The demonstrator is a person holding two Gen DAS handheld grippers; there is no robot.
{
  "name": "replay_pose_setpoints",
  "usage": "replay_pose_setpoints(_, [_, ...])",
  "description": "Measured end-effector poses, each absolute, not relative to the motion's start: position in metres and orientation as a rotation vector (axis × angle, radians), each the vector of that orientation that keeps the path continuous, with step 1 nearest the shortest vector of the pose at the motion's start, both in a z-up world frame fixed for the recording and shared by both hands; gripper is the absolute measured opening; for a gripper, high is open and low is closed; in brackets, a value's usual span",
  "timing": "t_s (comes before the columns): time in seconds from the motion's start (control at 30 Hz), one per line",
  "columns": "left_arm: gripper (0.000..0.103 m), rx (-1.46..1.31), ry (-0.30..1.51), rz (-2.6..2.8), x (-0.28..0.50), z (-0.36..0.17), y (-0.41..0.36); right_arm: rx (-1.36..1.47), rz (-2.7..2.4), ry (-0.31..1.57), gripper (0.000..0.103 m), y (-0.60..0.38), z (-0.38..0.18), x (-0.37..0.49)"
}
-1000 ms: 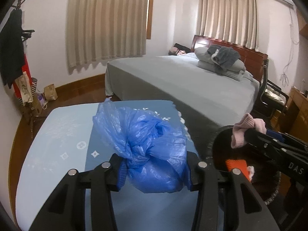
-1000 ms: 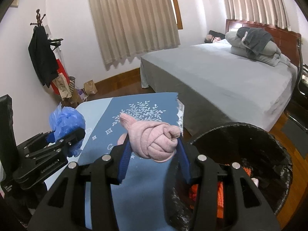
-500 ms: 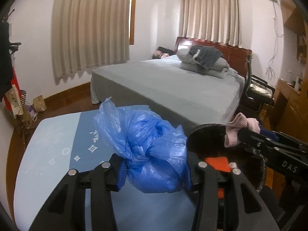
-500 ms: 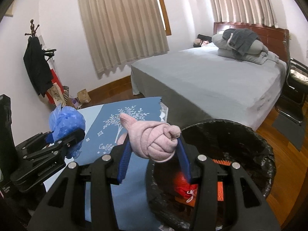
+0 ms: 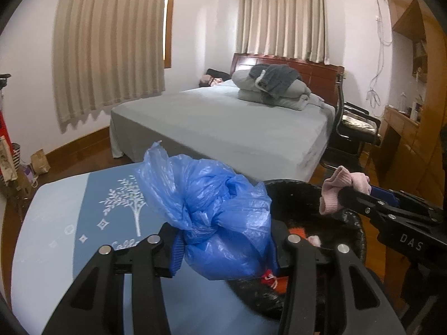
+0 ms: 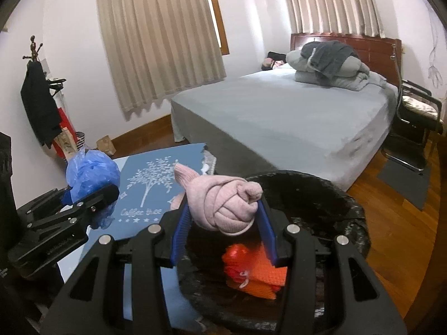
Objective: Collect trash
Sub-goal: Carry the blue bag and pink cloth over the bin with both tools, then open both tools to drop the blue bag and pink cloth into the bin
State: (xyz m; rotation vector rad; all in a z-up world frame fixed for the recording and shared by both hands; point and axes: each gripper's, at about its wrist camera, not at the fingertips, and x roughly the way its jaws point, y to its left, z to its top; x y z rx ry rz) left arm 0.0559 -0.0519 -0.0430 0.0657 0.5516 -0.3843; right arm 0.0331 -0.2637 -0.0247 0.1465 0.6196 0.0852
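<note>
Sitting clamped between left tongs (image 5: pixel 227 251), blue bag (image 5: pixel 220 217), pink sock (image 6: pixel 223 209) in right tongs (image 6: pixel 223 240)

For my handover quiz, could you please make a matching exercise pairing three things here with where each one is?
Things:
1. blue bag
2. pink sock
3. orange cloth

Places:
A. inside the black bin
B. in the left tongs
C. in the right tongs

Pairs: 1-B, 2-C, 3-A
</note>
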Motion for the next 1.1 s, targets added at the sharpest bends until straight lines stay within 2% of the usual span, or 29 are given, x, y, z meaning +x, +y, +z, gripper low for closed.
replay_pose_setpoints(0.87, [0.048, 0.119, 0.611, -0.595, 0.105, -0.091, -0.146, 0.149, -0.061, 0.715, 0.046, -0.343, -0.075, 0.049])
replay_pose_setpoints(1.0, [0.070, 0.126, 0.649, -0.641, 0.112, -0.101, -0.151, 0.157, -0.085, 0.728, 0.060, -0.353, -0.082, 0.053])
replay_pose_setpoints(1.1, [0.078, 0.123, 0.658, -0.641, 0.113, -0.103, -0.147, 0.167, -0.099, 0.721, 0.072, -0.359, -0.082, 0.052])
